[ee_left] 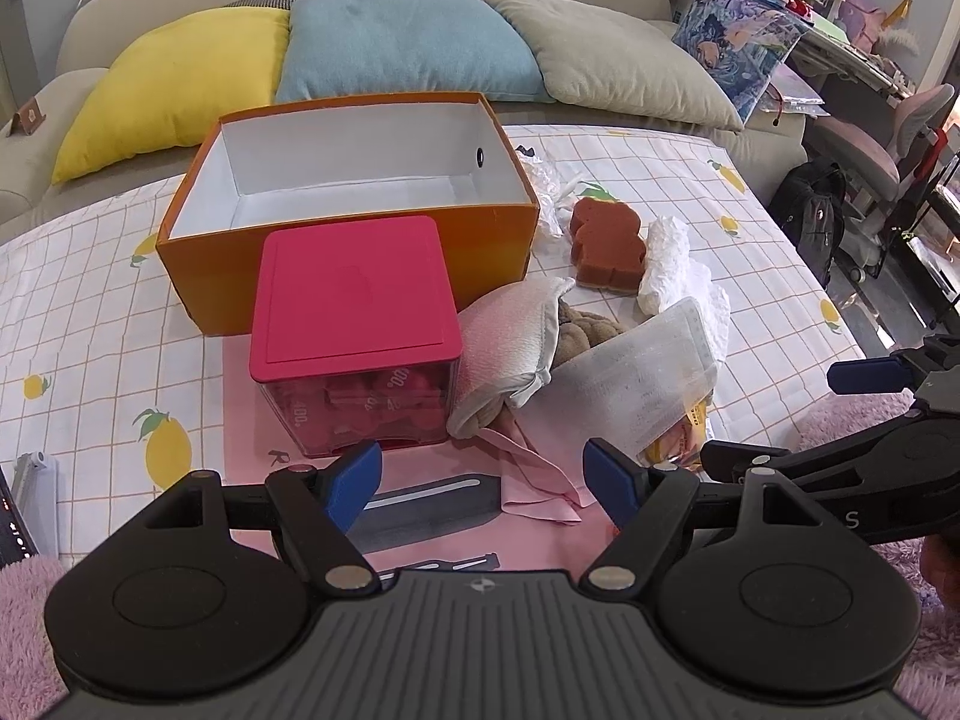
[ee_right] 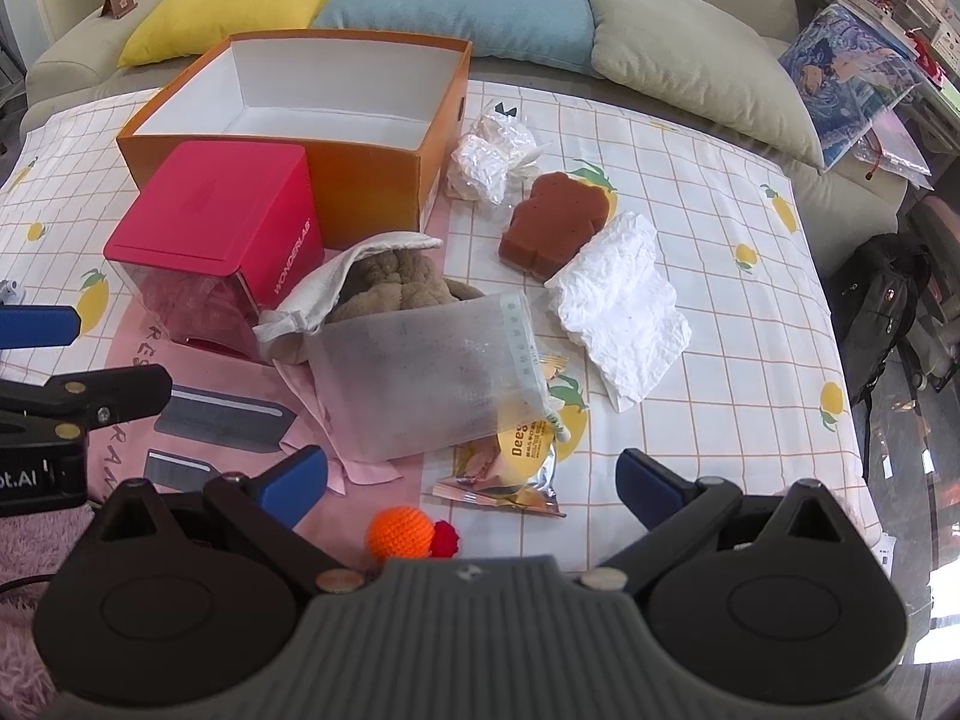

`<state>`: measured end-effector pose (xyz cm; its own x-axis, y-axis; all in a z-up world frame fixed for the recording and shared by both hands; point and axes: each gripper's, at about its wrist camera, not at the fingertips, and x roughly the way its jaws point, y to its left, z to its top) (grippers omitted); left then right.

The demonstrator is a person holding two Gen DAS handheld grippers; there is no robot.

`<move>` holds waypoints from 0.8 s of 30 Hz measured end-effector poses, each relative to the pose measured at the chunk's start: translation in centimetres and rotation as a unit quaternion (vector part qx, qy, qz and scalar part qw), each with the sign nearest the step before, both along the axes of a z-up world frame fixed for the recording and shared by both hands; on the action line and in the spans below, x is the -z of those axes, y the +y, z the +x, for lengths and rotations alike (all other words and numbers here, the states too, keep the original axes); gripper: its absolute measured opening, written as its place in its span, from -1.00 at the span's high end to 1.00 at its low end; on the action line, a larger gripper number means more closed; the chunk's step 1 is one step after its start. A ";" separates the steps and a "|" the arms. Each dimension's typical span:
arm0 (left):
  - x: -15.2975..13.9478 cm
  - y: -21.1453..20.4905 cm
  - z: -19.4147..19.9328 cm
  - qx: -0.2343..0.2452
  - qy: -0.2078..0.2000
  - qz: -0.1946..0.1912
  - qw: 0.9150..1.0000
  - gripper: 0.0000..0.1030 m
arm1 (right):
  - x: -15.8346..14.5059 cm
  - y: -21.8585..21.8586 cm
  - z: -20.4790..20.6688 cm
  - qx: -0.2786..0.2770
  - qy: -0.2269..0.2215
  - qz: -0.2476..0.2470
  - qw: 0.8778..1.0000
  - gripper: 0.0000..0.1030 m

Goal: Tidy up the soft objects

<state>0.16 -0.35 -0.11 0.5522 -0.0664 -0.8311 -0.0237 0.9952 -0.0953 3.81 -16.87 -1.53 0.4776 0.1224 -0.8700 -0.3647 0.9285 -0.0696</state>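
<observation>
1. Soft pile sits mid-table: brown plush (ee_right: 396,282) tucked in a white cloth pouch (ee_right: 336,288), a frosted plastic bag (ee_right: 432,378) leaning on it, pink cloth (ee_left: 528,468) underneath.
2. Brown sponge (ee_right: 555,222) lies right of the pile, touching crumpled white paper (ee_right: 618,306).
3. Snack packet (ee_right: 516,468) pokes out under the frosted bag; orange knitted ball (ee_right: 399,531) is nearest my right claw.
4. Orange box (ee_left: 336,252) stands open behind a red-lidded box (ee_left: 354,306), the two touching.
5. My left gripper (ee_left: 483,480) is spread wide, holding nothing, above the pink mat.
6. My right gripper (ee_right: 471,486) is spread wide too, empty, just above the ball and packet.
7. Checked lemon tablecloth (ee_right: 750,360) covers the table; pillows (ee_left: 408,42) on the sofa behind.
</observation>
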 end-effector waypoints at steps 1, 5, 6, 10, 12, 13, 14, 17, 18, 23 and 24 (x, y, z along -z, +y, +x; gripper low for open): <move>0.0 0.0 0.0 0.000 0.000 -0.001 1.000 -0.74 | 0.0 0.1 0.0 -0.001 0.000 0.000 1.000 -0.94; 0.0 0.0 0.0 0.000 0.000 -0.002 1.000 -0.74 | 0.1 0.1 -0.1 -0.003 0.001 -0.001 1.000 -0.94; 0.0 0.1 0.0 0.000 0.000 -0.003 1.000 -0.74 | 0.1 0.1 -0.1 -0.003 0.001 -0.001 1.000 -0.94; 0.0 0.1 0.1 0.000 0.001 -0.004 1.000 -0.74 | 0.2 0.2 0.0 -0.005 0.002 -0.002 1.000 -0.94; 0.0 0.2 0.1 0.000 0.001 -0.005 1.000 -0.74 | 0.2 0.2 0.0 -0.005 0.002 -0.002 1.000 -0.94; 0.0 0.2 0.1 -0.001 0.001 -0.005 1.000 -0.74 | 0.2 0.2 0.0 -0.005 0.002 -0.002 1.000 -0.94; 0.0 0.2 0.1 0.000 0.001 -0.005 1.000 -0.74 | 0.2 0.2 0.0 -0.005 0.003 -0.002 1.000 -0.94; 0.0 0.2 0.1 0.000 0.001 -0.006 1.000 -0.74 | 0.3 0.3 -0.1 -0.005 0.003 -0.003 1.000 -0.94; 0.1 0.2 0.1 0.000 0.000 -0.006 1.000 -0.74 | 0.3 0.3 -0.1 -0.006 0.003 -0.003 1.000 -0.94; 0.1 0.1 0.1 0.000 0.001 -0.007 1.000 -0.74 | 0.5 0.3 -0.2 -0.003 0.005 0.000 1.000 -0.94; 0.1 0.2 0.1 0.000 0.001 -0.007 1.000 -0.73 | 0.5 0.2 -0.2 -0.002 0.007 0.002 1.000 -0.94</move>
<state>0.23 -0.20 -0.18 0.5507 -0.0773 -0.8311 -0.0246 0.9938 -0.1087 3.64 -16.66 -2.05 0.4643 0.1271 -0.8765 -0.3695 0.9272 -0.0613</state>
